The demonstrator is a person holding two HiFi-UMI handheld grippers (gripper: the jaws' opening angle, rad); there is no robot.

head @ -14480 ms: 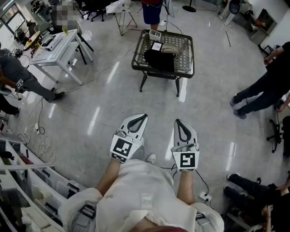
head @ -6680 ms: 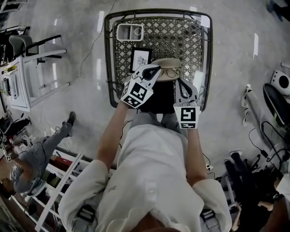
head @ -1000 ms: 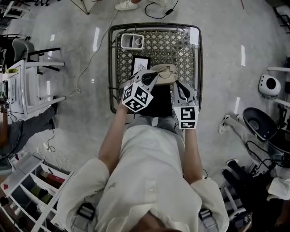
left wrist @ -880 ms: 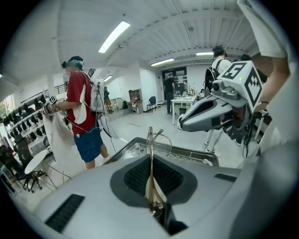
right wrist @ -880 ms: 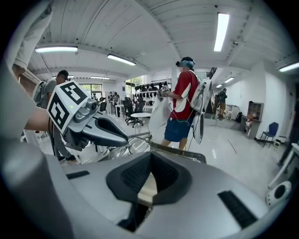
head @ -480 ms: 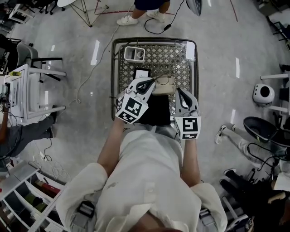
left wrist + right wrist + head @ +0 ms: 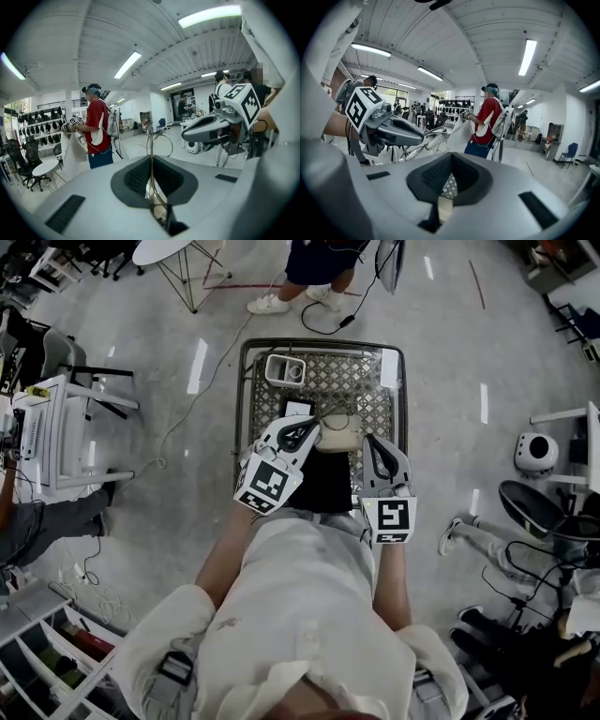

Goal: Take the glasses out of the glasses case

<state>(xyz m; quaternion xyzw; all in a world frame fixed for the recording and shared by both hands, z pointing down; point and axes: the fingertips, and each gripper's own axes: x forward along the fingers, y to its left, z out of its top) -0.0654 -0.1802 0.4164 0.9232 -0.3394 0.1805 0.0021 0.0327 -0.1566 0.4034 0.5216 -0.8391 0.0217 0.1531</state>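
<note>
My left gripper (image 7: 314,425) is shut on a thin wire-framed pair of glasses (image 7: 151,140), lifted well above the table. In the right gripper view the glasses (image 7: 425,140) stick out from the left gripper (image 7: 393,129). The tan glasses case (image 7: 339,435) lies on the mesh table (image 7: 375,390), just beyond a black cloth (image 7: 323,482). My right gripper (image 7: 368,439) hangs beside the left one at the same height, shut with nothing in it. From the left gripper view it (image 7: 211,129) shows at the right.
A white tray (image 7: 284,369) and a printed card (image 7: 298,409) lie on the table's far part. A person in a red top (image 7: 487,124) stands beyond the table. A white desk (image 7: 56,427) is at the left, a round white device (image 7: 536,454) at the right.
Both grippers have risen away from the table, the left one carrying the glasses up. The case stays on the table, which now looks smaller and farther below.
</note>
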